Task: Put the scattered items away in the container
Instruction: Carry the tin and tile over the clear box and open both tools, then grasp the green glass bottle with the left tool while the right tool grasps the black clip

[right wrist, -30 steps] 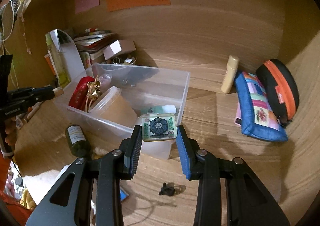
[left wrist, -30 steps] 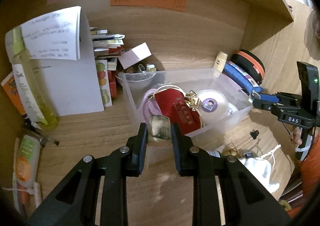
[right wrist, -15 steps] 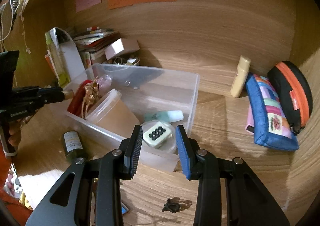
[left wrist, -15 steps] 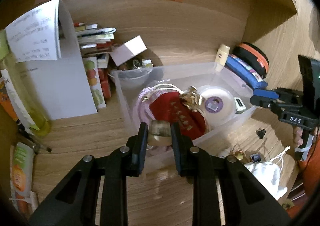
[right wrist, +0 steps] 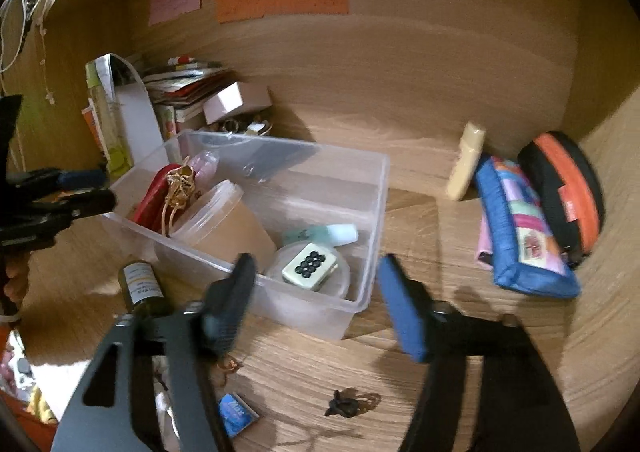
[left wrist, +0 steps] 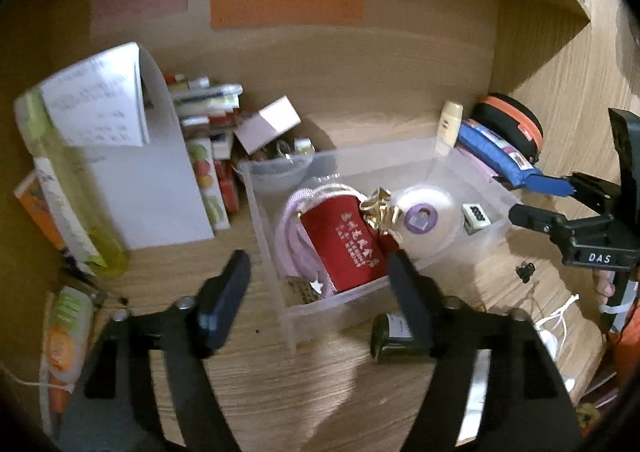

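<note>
The clear plastic container (left wrist: 472, 172) holds a red pouch (left wrist: 344, 244), a gold bow (left wrist: 380, 208), a round tub (left wrist: 424, 212) and a dotted tile (left wrist: 475, 216). My left gripper (left wrist: 318, 260) hangs over the container's near corner. Its jaws are opening and no pad presses on anything. A small patterned piece (left wrist: 302, 290) lies in the corner below it. My right gripper (right wrist: 316, 264) is over the other end of the container (right wrist: 376, 212), its jaws also opening. The dotted tile (right wrist: 309, 271) rests on a round lid beneath it, untouched.
A dark bottle (right wrist: 140, 288), a black clip (right wrist: 346, 404) and a blue card (right wrist: 236, 414) lie on the wooden desk in front of the container. A blue pencil case (right wrist: 520, 228), a black-orange case (right wrist: 568, 188) and a cream tube (right wrist: 466, 160) sit right. Books and papers (left wrist: 140, 180) stand left.
Both grippers went from shut to wide apart. The tile left the right jaws and lies in the container. The small block is gone from between the left fingers.
</note>
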### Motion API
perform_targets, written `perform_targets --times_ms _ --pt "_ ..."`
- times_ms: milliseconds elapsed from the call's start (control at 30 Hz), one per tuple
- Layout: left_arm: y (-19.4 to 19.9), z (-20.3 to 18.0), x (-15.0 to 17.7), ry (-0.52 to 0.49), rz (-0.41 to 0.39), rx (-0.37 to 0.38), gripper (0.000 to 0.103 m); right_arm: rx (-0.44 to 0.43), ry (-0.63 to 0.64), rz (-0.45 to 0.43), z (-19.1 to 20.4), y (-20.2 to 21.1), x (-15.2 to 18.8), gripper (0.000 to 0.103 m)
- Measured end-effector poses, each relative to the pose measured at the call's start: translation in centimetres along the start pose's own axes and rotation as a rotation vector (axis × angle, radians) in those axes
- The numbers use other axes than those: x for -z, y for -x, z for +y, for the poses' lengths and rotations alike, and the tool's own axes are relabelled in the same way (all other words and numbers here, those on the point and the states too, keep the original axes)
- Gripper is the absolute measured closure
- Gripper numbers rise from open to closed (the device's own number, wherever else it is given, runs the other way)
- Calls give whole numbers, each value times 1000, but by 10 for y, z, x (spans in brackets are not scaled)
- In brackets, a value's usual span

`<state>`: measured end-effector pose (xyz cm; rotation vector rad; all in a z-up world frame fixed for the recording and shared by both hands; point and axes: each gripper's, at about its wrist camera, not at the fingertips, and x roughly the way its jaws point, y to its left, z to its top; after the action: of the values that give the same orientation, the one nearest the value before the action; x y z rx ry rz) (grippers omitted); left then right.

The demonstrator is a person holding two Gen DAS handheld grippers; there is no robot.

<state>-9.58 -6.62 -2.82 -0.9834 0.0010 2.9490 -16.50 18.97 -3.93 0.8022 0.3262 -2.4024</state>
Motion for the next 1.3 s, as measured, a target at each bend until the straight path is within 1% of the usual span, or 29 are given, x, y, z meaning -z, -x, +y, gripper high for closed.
perform_targets --times_ms 33,67,100,167,200,333,433,567,800,933,1033,1167,1200,1267,1300 --pt "3 -1 0 -3 -5 -1 28 11 1 -7 0 4 0 28" --pt "8 -3 0 -4 -9 -4 23 20 0 -13 0 7 1 22" --pt "11 -4 1 -3 -13 -7 20 27 -4 -18 -1 11 2 18" --pt "17 -7 3 1 -21 -13 13 31 -12 -22 -3 18 5 18" --pt "19 -7 4 2 -24 -14 12 34 -16 -22 -4 22 7 18" --pt "25 -10 11 9 -8 -10 11 51 -21 -24 -10 33 16 18" --pt "22 -13 18 13 28 -4 10 62 -30 -18 -16 39 25 18" --pt "12 -17 30 21 80 25 10 68 -47 -4 -25 38 35 18" --pt "-12 -31 48 40 172 105 10 72 -90 104 -41 21 66 18" --pt "-24 -38 47 37 201 133 10 64 -68 131 -43 16 77 18" --pt "-34 -41 45 40 219 145 10 27 -71 152 -44 10 80 18" --pt "-45 -44 44 56 251 174 10 -53 -88 206 -42 -2 81 22" --pt "-49 -45 44 59 259 182 10 -81 -91 211 -41 -4 80 26" --pt "-54 -47 44 64 272 195 10 -115 -95 219 -40 -8 79 29" --pt "-56 -48 44 66 277 198 10 -119 -90 229 -38 -10 78 34"
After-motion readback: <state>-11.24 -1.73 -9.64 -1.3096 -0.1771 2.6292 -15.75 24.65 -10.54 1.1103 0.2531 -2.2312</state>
